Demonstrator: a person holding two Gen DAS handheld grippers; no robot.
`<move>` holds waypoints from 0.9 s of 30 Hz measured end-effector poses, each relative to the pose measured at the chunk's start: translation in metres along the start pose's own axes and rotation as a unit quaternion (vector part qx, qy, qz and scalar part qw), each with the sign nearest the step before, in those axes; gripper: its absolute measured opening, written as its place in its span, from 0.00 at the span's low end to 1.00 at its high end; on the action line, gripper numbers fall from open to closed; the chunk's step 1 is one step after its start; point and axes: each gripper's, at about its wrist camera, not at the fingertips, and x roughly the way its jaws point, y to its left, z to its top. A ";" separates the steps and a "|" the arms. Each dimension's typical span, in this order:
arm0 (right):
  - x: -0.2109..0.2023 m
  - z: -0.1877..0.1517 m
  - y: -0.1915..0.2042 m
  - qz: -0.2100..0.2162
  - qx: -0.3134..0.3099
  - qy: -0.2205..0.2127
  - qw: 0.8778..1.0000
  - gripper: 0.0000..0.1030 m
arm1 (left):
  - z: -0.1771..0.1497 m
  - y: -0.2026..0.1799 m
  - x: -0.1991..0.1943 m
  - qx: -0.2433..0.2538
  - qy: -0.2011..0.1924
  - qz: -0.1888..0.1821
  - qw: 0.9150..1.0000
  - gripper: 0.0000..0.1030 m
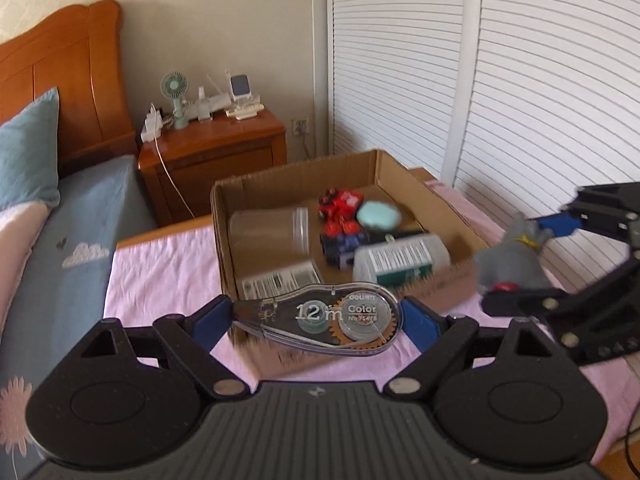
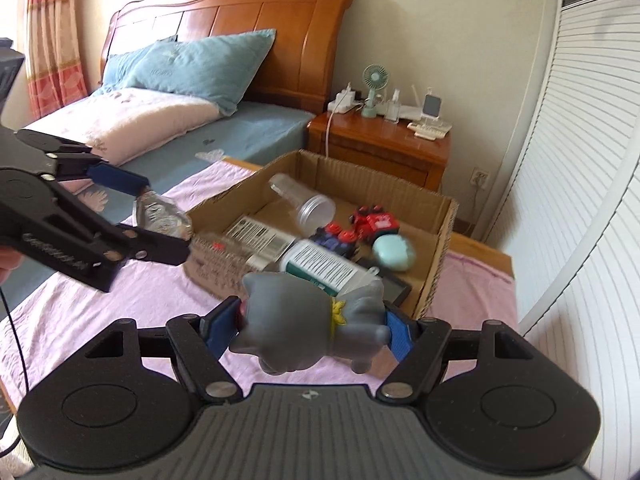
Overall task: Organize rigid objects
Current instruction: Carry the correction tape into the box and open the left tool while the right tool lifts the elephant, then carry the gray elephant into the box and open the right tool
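Left claw [image 1: 316, 318] clamps correction tape [image 1: 320, 318]; right claw [image 2: 310, 326] clamps grey toy [image 2: 308, 324], both before box rim [image 1: 432, 280].

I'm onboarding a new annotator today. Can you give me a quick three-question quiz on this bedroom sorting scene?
1. True or false: the left gripper is empty.
2. What does the right gripper hold? A) a red toy car B) a grey toy figure C) a mint fan
3. Fill in: the clear plastic cup lies on its side inside the ______.

Key
1. False: it is shut on the correction tape dispenser.
2. B, the grey toy figure with a yellow collar.
3. Cardboard box, which sits on the pink cloth.
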 end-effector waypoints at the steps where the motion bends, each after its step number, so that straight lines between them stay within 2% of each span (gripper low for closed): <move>1: -0.001 0.001 -0.003 -0.003 0.003 -0.004 1.000 0.76 | 0.005 0.001 0.008 0.001 0.000 0.000 1.000 0.87; 7: 0.004 0.008 -0.020 -0.013 0.019 -0.005 1.000 0.76 | 0.015 0.008 0.062 -0.013 0.024 0.016 1.000 0.87; 12: 0.015 0.012 -0.026 -0.016 0.019 0.001 1.000 0.76 | 0.013 0.014 0.081 -0.038 0.028 0.023 0.999 0.89; 18: 0.030 0.023 -0.031 -0.008 0.029 0.008 1.000 0.76 | 0.013 0.020 0.063 -0.049 0.002 0.048 0.998 0.94; 27: 0.065 0.069 -0.030 0.000 0.047 0.020 0.999 0.76 | -0.007 0.016 0.000 -0.039 -0.036 0.075 0.996 0.99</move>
